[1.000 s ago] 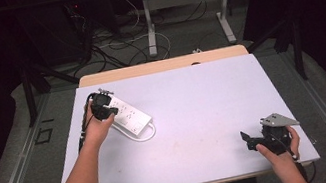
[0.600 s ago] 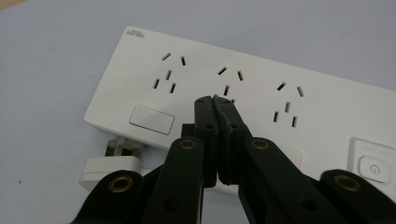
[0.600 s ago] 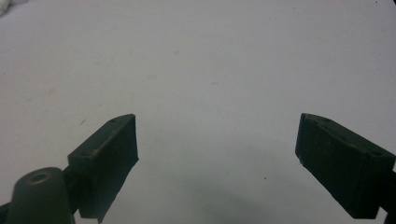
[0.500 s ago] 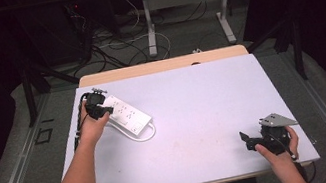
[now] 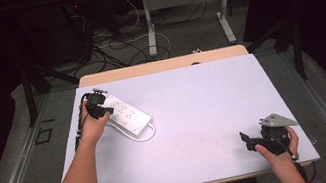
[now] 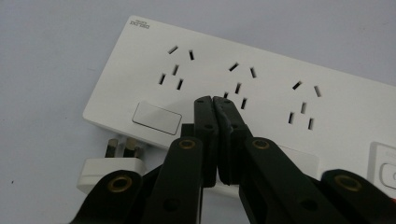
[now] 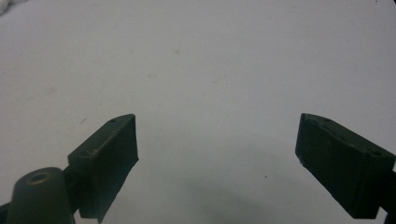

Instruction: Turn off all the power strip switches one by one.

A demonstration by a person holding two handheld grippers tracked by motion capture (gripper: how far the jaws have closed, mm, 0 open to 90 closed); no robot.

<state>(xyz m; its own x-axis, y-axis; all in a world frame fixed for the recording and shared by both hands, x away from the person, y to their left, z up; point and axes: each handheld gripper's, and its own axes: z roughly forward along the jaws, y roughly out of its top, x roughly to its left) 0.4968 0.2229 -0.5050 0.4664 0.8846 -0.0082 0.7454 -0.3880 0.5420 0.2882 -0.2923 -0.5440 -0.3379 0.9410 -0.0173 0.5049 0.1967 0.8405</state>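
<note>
- In the high view the left gripper (image 5: 96, 104) sits at the far left of the table (image 5: 198, 131), over the near end of the white power strip (image 5: 127, 114), which lies slantwise on the left part of the table with its white cord looped at the right end.
- The left gripper view gives what the high view cannot: the left gripper (image 6: 214, 100) has its jaws pressed together with nothing between them, their tips over the power strip (image 6: 261, 93) near its middle group of sockets.
- That close view also shows a white plug (image 6: 108, 164) with two metal pins lying on the table just beside the strip's near edge, and a blank rectangular button on the strip's face.
- In the high view the right gripper (image 5: 261, 142) rests low at the near right corner of the table, well apart from the strip, with a grey plate on top.
- The right gripper view shows the right gripper (image 7: 217, 154) with its jaws wide apart and empty, over bare, faintly scuffed table.
- The table is pale lilac-white with a wooden edge at the far side.
- Beyond it the room is dark: grey floor (image 5: 183, 42), tangled cables and the metal legs of another table.
</note>
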